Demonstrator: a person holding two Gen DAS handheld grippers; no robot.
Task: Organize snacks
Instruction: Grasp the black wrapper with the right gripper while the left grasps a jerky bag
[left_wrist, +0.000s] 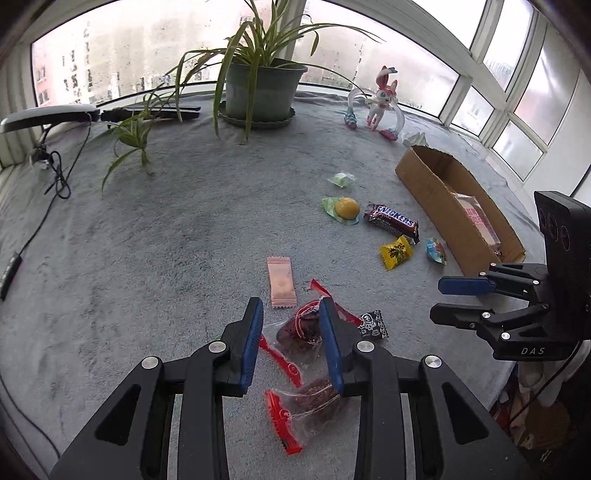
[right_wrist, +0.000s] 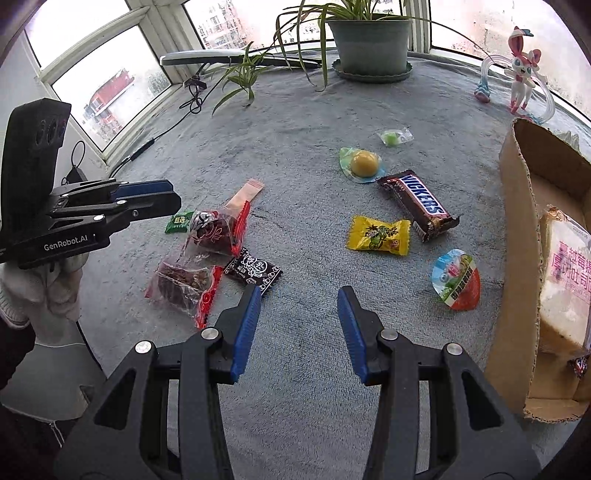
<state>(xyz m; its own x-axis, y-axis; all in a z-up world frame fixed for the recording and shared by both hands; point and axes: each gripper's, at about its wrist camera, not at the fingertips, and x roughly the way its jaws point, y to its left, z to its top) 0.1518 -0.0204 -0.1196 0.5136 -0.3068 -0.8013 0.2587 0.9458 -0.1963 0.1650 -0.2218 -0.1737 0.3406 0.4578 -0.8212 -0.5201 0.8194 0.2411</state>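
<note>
Snacks lie scattered on a grey carpet. My left gripper (left_wrist: 291, 310) is open and hovers over two clear red-edged bags of dark dried fruit (left_wrist: 301, 328), also seen in the right wrist view (right_wrist: 214, 230). A pink sachet (left_wrist: 281, 282) lies just ahead. My right gripper (right_wrist: 299, 295) is open and empty above bare carpet, between a black candy (right_wrist: 255, 271) and a round jelly cup (right_wrist: 458, 282). A Snickers bar (right_wrist: 419, 205), a yellow candy (right_wrist: 378, 236) and a yellow jelly (right_wrist: 364, 162) lie further ahead. A cardboard box (right_wrist: 517, 236) at the right holds a wrapped bread (right_wrist: 565, 280).
A potted spider plant (left_wrist: 260, 88) and a pink toy figure (left_wrist: 382, 98) stand at the back by the windows. A desk lamp (left_wrist: 48, 114) and cables (left_wrist: 55, 173) lie at the left. A small green candy (right_wrist: 395, 137) lies near the back.
</note>
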